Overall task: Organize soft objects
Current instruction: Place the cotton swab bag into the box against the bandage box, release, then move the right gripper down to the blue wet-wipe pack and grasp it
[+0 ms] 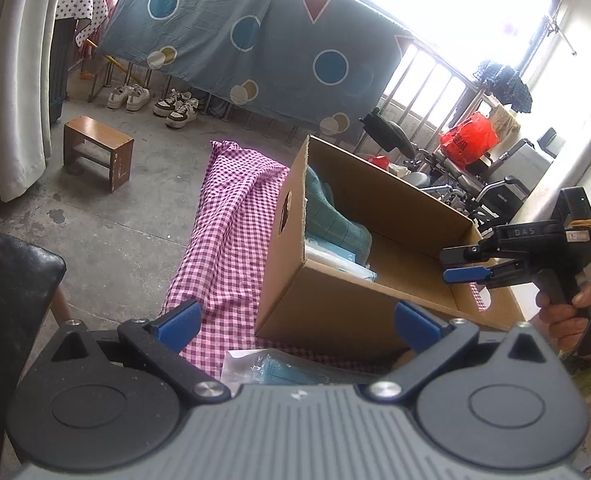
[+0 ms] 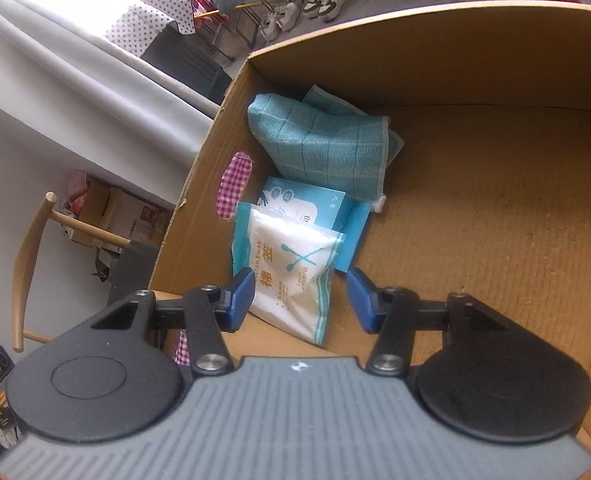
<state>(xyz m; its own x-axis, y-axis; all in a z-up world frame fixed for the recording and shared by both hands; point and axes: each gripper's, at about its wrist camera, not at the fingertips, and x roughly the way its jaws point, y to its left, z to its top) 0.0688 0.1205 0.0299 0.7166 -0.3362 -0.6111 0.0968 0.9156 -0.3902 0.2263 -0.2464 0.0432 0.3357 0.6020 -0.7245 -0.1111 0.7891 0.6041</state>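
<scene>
Right tool (image 2: pixel 300 300) held open over the cardboard box (image 2: pixel 475 200), nothing gripped.
Just ahead, the cotton swab pack (image 2: pixel 295 276) is stacked with the teal cloth (image 2: pixel 327 148); the left tool (image 1: pixel 295 322) is spread wide above what is probably a mask packet (image 1: pixel 279 368).

My own casing hides most of the clear packet of blue face masks (image 1: pixel 279 368); the brown cardboard box (image 1: pixel 335 308) wall hides the teal checked cloth's (image 1: pixel 335 220) lower part.

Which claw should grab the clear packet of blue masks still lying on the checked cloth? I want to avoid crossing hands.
Left, probably. The left claw is open just above the mask packet; the right claw is over the box.
</scene>
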